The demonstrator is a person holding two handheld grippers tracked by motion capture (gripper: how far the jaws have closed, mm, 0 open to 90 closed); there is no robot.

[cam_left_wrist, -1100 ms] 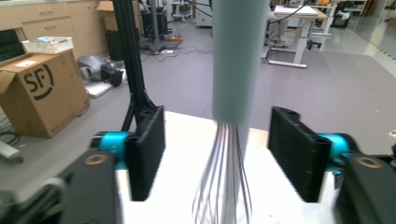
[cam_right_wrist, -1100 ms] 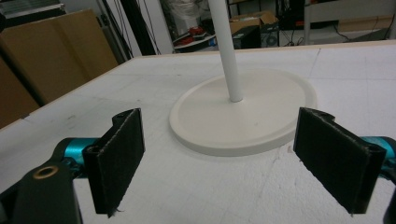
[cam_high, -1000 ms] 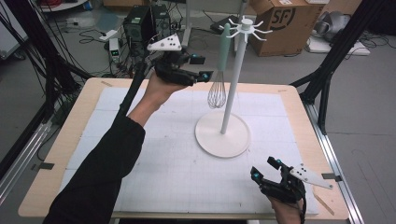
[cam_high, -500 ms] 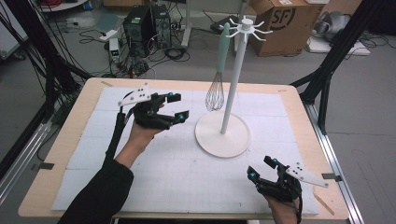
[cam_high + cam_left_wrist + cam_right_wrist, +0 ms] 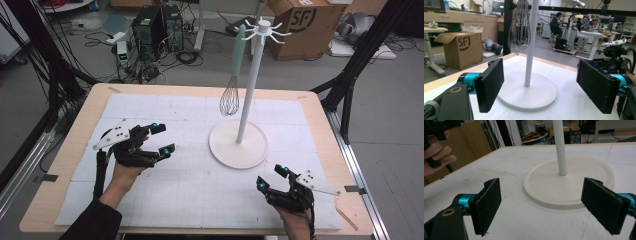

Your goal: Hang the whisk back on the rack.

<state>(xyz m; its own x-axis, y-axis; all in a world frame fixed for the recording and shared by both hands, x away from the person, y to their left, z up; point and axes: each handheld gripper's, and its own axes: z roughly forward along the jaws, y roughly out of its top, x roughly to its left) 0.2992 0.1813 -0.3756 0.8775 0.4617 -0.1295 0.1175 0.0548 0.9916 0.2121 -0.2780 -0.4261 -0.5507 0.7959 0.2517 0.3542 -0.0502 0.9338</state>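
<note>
High view: the whisk [image 5: 231, 75] hangs from the white hook stand [image 5: 248, 85], long axis vertical, mint handle up, wire head down, clear of the table [image 5: 65, 165]. I hold my left gripper [image 5: 162, 138] left of the stand's base and my right gripper [image 5: 272, 178] near the front edge.

Left gripper view: its jaws, just opening, stand spread with nothing between; whisk wires [image 5: 520, 27] hang ahead beside the pole.

Right gripper view: jaws spread, empty, facing the stand's round base [image 5: 571, 187].
</note>
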